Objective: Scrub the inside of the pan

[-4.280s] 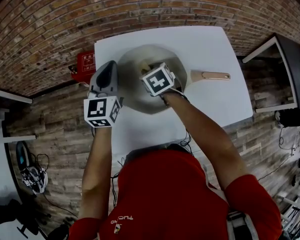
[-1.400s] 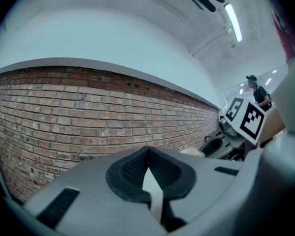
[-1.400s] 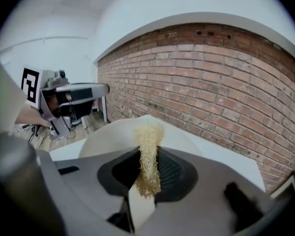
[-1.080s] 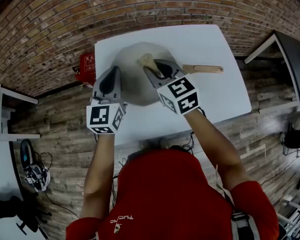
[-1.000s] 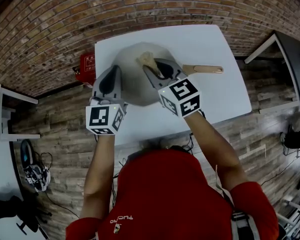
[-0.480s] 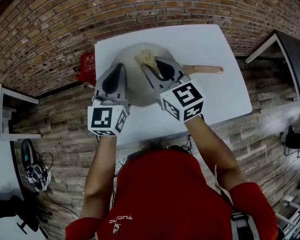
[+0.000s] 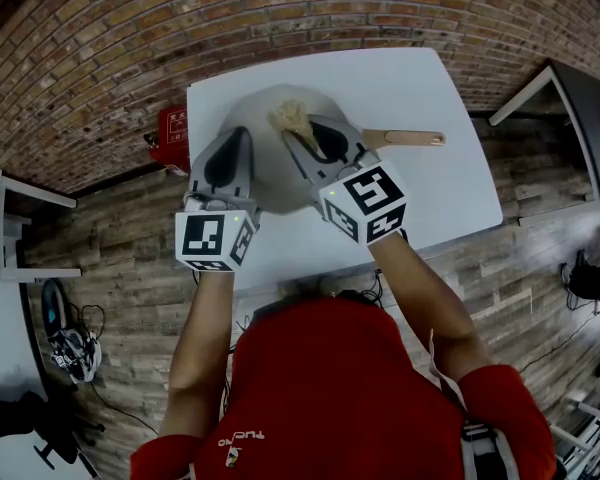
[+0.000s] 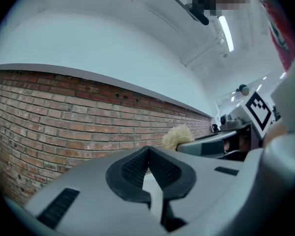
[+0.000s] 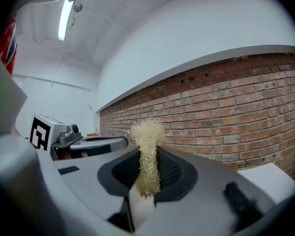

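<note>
White table (image 7: pixel 420 98) on brick floor, pan (image 7: pixel 270 173) at upper centre. Your right gripper (image 7: pixel 302 140) pinched the scrubber (image 7: pixel 292 118) above the pan. Your left gripper (image 7: pixel 236 136), jaws together and empty, hung over its left edge. Hard strokes risked sliding the ungripped pan.

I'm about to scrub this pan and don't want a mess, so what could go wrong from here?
1. The left gripper is shut on nothing at the rim of the pan, so the pan is not held. Scrubbing may slide or turn it on the table.
2. The right gripper pinches the fibrous scrubber by its lower end, with the tuft sticking out past the jaws. Under pressure it may bend or pull out.
</note>
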A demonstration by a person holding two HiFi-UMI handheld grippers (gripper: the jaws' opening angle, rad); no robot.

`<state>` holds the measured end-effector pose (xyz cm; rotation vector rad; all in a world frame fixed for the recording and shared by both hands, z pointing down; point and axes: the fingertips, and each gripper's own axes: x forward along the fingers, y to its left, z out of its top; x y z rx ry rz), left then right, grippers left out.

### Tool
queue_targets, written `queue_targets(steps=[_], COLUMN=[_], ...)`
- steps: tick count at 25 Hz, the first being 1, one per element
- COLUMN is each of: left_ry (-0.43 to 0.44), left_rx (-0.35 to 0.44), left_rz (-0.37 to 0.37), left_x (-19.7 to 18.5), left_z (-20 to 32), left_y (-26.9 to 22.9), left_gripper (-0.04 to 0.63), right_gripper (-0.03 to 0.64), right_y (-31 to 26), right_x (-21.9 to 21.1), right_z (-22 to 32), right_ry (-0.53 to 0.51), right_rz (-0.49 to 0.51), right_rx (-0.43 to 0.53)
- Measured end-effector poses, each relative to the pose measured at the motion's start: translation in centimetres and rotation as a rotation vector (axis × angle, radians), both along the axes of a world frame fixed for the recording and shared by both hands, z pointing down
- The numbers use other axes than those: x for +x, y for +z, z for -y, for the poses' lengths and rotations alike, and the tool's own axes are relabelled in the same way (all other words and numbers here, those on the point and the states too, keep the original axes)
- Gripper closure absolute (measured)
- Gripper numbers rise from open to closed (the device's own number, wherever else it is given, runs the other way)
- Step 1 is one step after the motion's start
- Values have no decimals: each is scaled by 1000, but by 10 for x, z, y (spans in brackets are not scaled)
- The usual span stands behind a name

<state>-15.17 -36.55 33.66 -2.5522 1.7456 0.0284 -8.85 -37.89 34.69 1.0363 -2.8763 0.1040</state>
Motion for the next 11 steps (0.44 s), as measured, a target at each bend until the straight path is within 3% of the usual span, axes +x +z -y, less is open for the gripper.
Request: queue_targets(steps=[11], left_ry=[2], left_rx=[1], left_rz=[10], left_x=[2], left_z=[-6], left_y=[-1], left_gripper=[581], right_gripper=[531], right_y=[-1], right_x=[5], right_z=[-3], right_ry=[1], right_rz=[3], right_rx=[-5])
